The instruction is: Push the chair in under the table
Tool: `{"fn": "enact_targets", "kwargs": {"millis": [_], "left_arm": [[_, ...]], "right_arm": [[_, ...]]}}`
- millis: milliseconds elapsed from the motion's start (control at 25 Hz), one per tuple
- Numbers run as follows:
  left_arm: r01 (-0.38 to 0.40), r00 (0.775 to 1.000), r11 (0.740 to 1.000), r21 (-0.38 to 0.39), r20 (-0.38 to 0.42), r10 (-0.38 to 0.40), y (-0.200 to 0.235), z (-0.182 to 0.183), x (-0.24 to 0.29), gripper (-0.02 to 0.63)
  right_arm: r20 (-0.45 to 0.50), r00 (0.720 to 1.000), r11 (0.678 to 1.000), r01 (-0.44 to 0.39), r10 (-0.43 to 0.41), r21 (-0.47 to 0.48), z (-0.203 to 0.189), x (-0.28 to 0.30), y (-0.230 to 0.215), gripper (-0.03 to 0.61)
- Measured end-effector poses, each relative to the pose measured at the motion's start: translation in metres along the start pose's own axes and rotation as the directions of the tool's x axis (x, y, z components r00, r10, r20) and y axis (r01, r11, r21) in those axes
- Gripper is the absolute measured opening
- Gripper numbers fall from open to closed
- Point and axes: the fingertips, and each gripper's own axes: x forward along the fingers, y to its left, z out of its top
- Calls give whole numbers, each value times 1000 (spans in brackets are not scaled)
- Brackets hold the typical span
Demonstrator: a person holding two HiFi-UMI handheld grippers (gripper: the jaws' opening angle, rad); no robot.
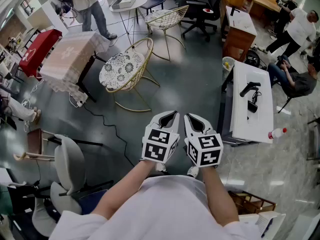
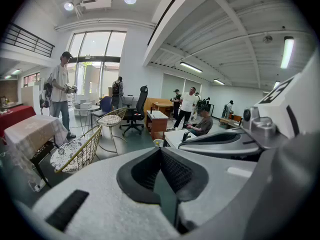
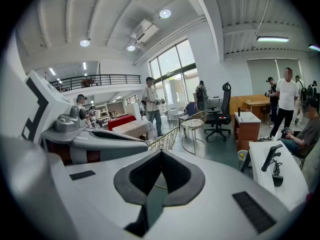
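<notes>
Both grippers sit side by side ahead of the white shirt (image 1: 165, 209): left gripper (image 1: 169, 115), right gripper (image 1: 193, 118). Each has its jaws pressed together with nothing between them. Gold wire chair (image 1: 131, 66) with patterned cushion stands on the grey floor (image 1: 190, 79) beyond the tips, well apart from them. It is just beside the cloth-covered table (image 1: 67, 59), seat out in the open, not under it. Second wire chair (image 1: 167, 18) lies farther off. White desk (image 1: 252, 114) at right, with a black tool (image 1: 249, 89) on it.
</notes>
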Motion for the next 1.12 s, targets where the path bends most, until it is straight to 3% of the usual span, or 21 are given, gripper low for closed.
{"fn": "enact_targets", "kwargs": {"millis": [280, 600, 880, 1120], "left_arm": [[18, 1000, 1000, 22, -6, -18, 29, -5, -7, 5], [62, 998, 995, 82, 14, -63, 69, 13, -7, 5], [81, 995, 993, 92, 43, -85, 83, 34, 5, 5], [82, 996, 994, 66, 17, -83, 80, 28, 27, 5]], "right_arm": [[-10, 1000, 1000, 9, -8, 16, -4, 21, 24, 3], [-15, 999, 999, 52, -52, 8, 6, 48, 46, 3], [-3, 997, 997, 80, -80, 1, 21, 61, 35, 3], [6, 998, 998, 65, -65, -2, 31, 74, 16, 3]]}}
